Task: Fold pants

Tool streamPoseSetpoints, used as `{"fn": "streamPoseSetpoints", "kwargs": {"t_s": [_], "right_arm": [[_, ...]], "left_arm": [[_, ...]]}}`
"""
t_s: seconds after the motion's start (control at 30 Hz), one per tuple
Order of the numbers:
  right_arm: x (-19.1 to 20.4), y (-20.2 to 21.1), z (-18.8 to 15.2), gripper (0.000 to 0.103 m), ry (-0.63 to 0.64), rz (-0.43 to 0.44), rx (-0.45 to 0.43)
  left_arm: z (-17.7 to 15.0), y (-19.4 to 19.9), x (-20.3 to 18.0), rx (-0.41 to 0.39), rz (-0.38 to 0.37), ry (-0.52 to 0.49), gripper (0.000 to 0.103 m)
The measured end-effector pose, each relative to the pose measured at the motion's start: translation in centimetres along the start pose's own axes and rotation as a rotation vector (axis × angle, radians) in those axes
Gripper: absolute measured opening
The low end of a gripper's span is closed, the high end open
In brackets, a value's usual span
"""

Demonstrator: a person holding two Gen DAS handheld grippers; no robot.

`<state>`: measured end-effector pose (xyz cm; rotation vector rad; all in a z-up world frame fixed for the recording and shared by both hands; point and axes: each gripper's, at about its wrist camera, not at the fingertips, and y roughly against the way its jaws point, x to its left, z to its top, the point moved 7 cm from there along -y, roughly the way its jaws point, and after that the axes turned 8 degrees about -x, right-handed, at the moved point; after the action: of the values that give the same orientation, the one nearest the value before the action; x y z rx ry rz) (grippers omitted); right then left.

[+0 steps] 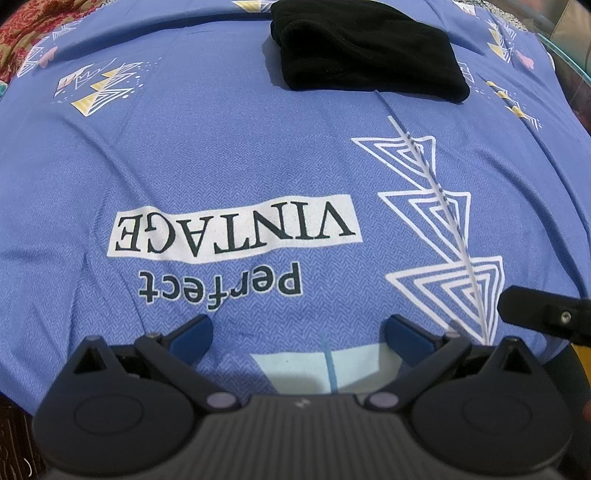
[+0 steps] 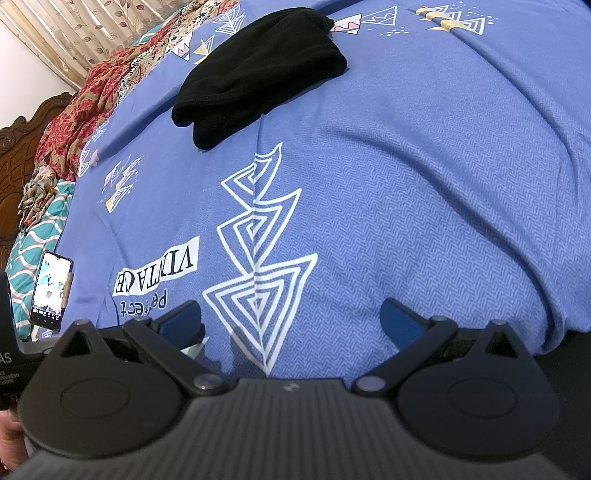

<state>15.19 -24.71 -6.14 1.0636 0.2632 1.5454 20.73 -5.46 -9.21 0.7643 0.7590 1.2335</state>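
Observation:
Black pants lie folded into a compact bundle on the blue printed bedsheet, far ahead of my left gripper. The left gripper stands open, blue pads wide apart, nothing between them. In the right wrist view the same black pants rest at the upper middle on the bedsheet, well beyond my right gripper, which is also open and empty. Part of the right gripper shows at the right edge of the left wrist view.
A pile of red and patterned clothes lies along the bed's left side beside a carved wooden headboard. A phone with a lit screen sits at the left edge. A curtain hangs behind.

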Motion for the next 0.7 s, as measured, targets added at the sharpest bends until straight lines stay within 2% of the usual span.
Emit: {"fn": "streamPoseSetpoints", "kwargs": {"t_s": [0.53,0.7], "right_arm": [[0.11,0.21,0.07,0.103,0.013,-0.004,-0.004],[-0.06,0.85,0.70,0.102,0.019,-0.037,-0.047]], "left_arm": [[-0.01,0.01,-0.06,0.000,0.000,-0.004,0.103],[-0.11,0.03,-0.02,0.000,-0.004,-0.004,0.103]]}}
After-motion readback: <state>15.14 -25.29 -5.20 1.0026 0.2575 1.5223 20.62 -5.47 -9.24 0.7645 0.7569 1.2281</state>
